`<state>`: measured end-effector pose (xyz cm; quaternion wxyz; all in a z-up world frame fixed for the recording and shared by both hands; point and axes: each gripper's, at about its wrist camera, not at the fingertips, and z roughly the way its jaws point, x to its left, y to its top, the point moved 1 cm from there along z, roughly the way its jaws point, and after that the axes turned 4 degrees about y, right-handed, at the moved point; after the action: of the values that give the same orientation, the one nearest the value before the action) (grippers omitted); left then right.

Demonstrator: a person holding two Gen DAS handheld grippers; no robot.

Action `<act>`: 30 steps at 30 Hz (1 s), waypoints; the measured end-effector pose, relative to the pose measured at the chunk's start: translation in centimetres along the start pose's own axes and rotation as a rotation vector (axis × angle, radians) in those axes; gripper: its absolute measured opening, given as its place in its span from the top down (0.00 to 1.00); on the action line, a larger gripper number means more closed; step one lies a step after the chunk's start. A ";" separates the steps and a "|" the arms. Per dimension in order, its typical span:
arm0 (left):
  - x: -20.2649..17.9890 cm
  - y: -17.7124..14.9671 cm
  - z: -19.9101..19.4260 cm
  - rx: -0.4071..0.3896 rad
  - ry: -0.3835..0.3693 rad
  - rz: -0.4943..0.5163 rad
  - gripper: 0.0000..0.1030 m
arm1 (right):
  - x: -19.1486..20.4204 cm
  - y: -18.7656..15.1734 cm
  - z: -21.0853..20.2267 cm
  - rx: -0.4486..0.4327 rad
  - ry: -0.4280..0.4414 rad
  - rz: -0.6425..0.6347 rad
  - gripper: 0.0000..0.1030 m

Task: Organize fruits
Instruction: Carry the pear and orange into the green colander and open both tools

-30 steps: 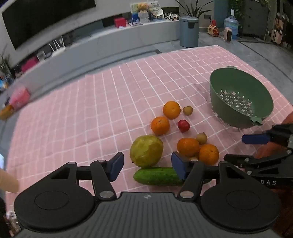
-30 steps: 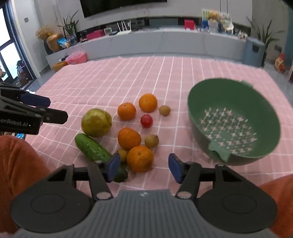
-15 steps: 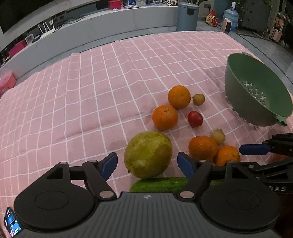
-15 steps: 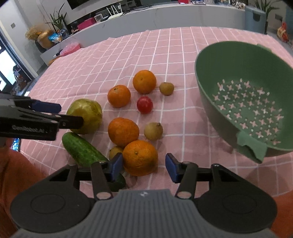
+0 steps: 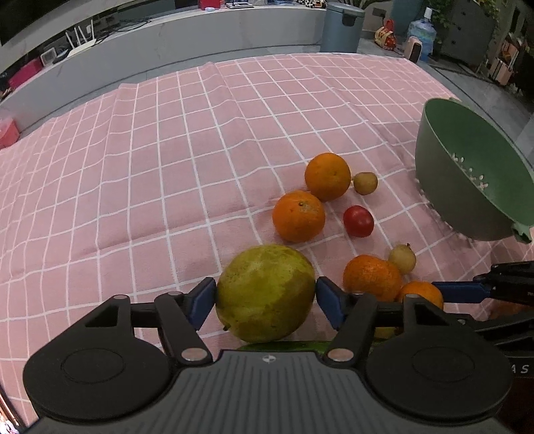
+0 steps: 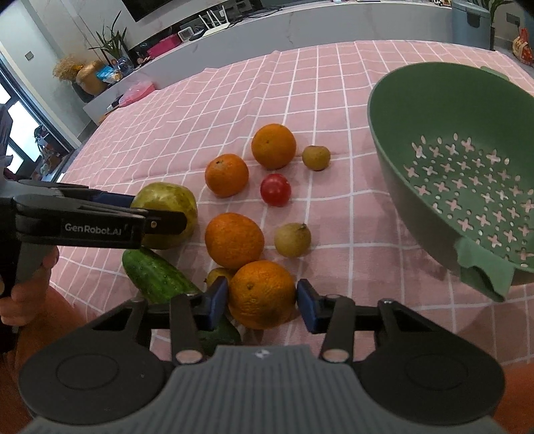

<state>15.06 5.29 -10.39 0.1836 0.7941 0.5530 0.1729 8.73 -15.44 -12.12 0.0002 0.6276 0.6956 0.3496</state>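
A large yellow-green fruit (image 5: pixel 265 293) lies on the pink checked cloth (image 5: pixel 167 167). My left gripper (image 5: pixel 266 300) is closing on it, and both blue pads touch its sides. The same gripper (image 6: pixel 157 210) shows side-on in the right wrist view, across that fruit (image 6: pixel 173 200). My right gripper (image 6: pixel 262 302) is also closing, its pads against the nearest orange (image 6: pixel 262 293). Three more oranges (image 6: pixel 233 240), a red tomato (image 6: pixel 275 189), small brownish fruits (image 6: pixel 292 239) and a cucumber (image 6: pixel 157 275) lie around it. A green colander (image 6: pixel 467 173) stands tilted at the right with nothing in it.
A person's hand (image 6: pixel 30 287) holds the left gripper's handle at the near left. Beyond the cloth's far edge run a grey counter (image 5: pixel 233 36) and a bin (image 5: pixel 343 26). Bare cloth stretches to the far left.
Both grippers came down and closer to the fruit pile. The left jaws now flank the large green fruit and have narrowed onto it. The right jaws have narrowed onto the nearest orange.
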 end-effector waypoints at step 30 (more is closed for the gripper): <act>-11.2 6.7 -6.6 -0.099 -0.144 0.028 0.28 | -5.3 3.7 -12.7 -0.164 -0.187 -0.176 0.61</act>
<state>13.68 -6.69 -2.21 0.2596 0.8019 0.5181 0.1451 7.53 -26.36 -3.04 0.1469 0.5918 0.7141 0.3438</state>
